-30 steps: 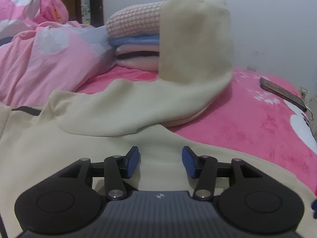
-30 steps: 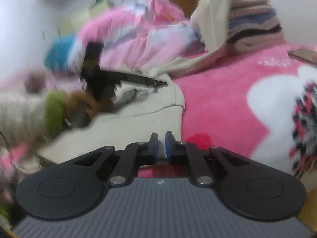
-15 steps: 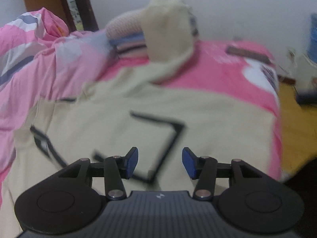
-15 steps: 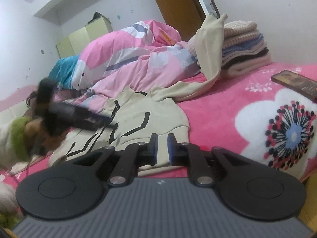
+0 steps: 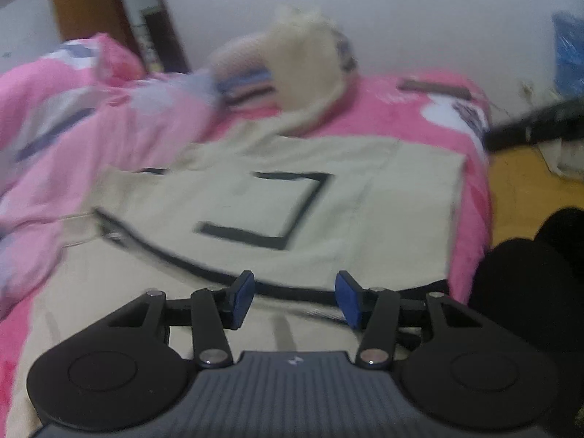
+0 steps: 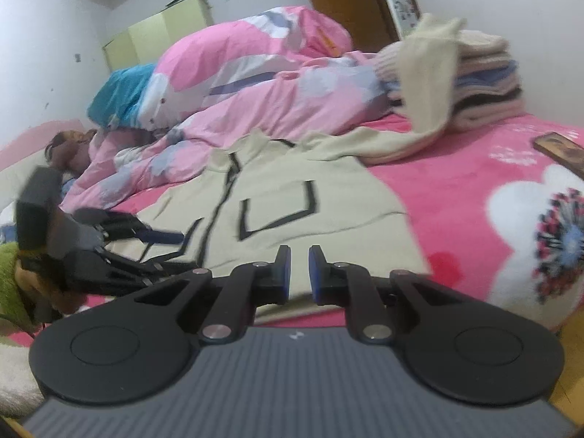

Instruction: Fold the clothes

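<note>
Left claw point(image 5: 294, 297) wide open, empty, over cream jacket point(image 5: 328, 197), right claw point(image 6: 296, 273) w/ narrow gap, empty

text: none legible | labels: none | brands: none | numbers: none

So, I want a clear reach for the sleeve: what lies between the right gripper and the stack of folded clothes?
In the right wrist view, the right gripper looks across the cream jacket, then its sleeve draped up the stack of folded clothes.
</note>
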`<state>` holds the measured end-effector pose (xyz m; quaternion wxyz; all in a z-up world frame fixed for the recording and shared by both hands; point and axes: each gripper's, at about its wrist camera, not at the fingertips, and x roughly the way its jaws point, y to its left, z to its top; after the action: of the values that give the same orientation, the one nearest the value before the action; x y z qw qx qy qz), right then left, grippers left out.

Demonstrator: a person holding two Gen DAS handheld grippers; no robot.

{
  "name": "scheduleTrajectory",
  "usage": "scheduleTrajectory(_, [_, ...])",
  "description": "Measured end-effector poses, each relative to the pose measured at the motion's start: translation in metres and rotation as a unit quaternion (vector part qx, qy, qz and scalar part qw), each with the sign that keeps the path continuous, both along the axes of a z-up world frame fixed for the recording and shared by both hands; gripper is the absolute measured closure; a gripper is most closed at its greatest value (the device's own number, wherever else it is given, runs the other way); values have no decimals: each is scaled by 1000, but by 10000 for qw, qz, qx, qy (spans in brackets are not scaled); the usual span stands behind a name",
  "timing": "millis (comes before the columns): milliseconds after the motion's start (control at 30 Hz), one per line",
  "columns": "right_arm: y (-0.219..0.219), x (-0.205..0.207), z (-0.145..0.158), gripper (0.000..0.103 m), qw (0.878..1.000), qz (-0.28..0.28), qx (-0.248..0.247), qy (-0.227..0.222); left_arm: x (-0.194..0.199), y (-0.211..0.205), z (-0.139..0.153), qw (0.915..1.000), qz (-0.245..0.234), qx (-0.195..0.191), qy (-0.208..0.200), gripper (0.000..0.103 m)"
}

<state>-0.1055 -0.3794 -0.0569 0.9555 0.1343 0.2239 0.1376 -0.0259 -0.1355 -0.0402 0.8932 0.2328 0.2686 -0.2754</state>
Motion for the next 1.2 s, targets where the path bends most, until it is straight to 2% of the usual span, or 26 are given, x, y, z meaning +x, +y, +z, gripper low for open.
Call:
scheduleTrajectory(33, [9,3,1,92,10000,73,10,2,-1,18,8,9997,189,-126,26,51])
scheduleTrajectory(133, [36,20,0,92,9978,435,465,196,0,73,25,9950,839,-478,273,51])
scheduleTrajectory(200, [61,39,-4,91,9902,937,903,505,3,111,29,9875,1258,-786,531,51])
scheduleTrajectory(267, [86,60,-10,85,9797,1345,1243,821,5,146,28,9776,1589,-1114,820,52])
scheduleTrajectory(400, [124,103,-35,81,9661,1346,1564,1554,5,194,23,9610,1978,-1583,1111,54])
scheduleTrajectory(467, [133,125,-57,81,9448,1430,2177,1987,2,212,23,9546,2066,-1827,1128,54])
scheduleTrajectory(567, [152,134,-80,81,8985,1896,3216,2311,-2,226,24,9493,2087,-2068,1120,54])
scheduleTrajectory(633, [177,119,-70,81,8909,2495,3074,2225,-3,229,26,9480,2050,-2170,1098,54])
scheduleTrajectory(767, [237,61,-37,78,8779,3881,1996,1971,-7,235,28,9452,1976,-2375,1055,54])
scheduleTrajectory(833, [250,37,-25,77,8806,4112,1471,1841,-8,238,29,9436,1938,-2476,1033,54])
scheduleTrajectory(867, [240,34,-22,77,8911,3906,1459,1793,-10,233,28,9455,1835,-2465,1076,54])
scheduleTrajectory(1000, [193,22,-10,73,9308,2909,1533,1597,-22,197,17,9623,971,-2129,1389,53])
scheduleTrajectory(1067, [169,17,-3,68,9465,2396,1563,1492,-28,180,3,9618,180,-1883,1978,50])
scheduleTrajectory(1133, [145,11,3,62,9594,1877,1589,1382,-32,173,-9,9596,-45,-1648,2282,51])
scheduleTrajectory(1200, [117,6,1,61,9716,1147,1568,1353,-31,175,-10,9592,21,-1600,2330,54])
